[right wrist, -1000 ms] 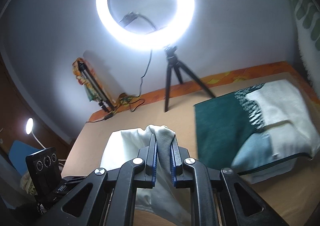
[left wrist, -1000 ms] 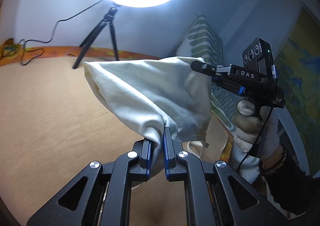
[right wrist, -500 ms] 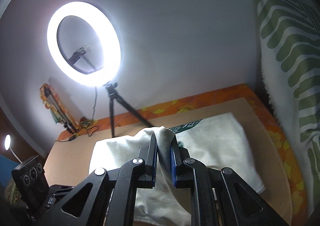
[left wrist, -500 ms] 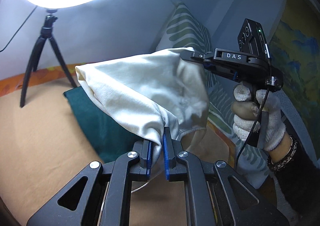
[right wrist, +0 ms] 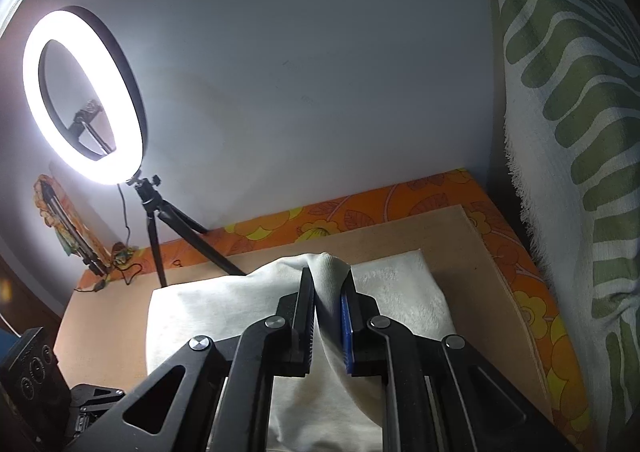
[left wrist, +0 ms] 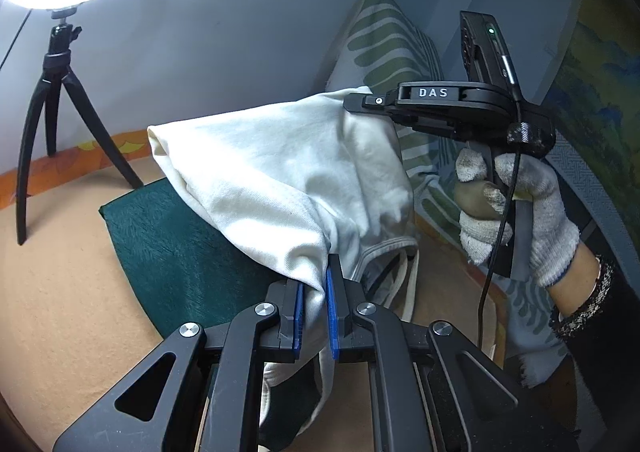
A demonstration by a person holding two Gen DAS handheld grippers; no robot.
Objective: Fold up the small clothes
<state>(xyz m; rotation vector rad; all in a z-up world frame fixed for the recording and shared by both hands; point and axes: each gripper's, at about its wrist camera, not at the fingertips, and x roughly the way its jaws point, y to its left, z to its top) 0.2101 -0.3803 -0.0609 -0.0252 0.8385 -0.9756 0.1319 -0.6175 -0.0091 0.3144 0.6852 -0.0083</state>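
Ring light (right wrist: 82, 96) glares white; the room is dim, fisheye edges dark.

The cloth garment (left wrist: 256, 176) hangs stretched between the left gripper (left wrist: 314, 304) and the right gripper (right wrist: 326, 316), above a folded towel (left wrist: 176, 252) lying on the tabletop (left wrist: 56, 292). The ring light (right wrist: 80, 96) on its tripod (right wrist: 160, 228) stands behind, by the wall (right wrist: 320, 72). A patterned pillow (right wrist: 580, 132) leans at the right.
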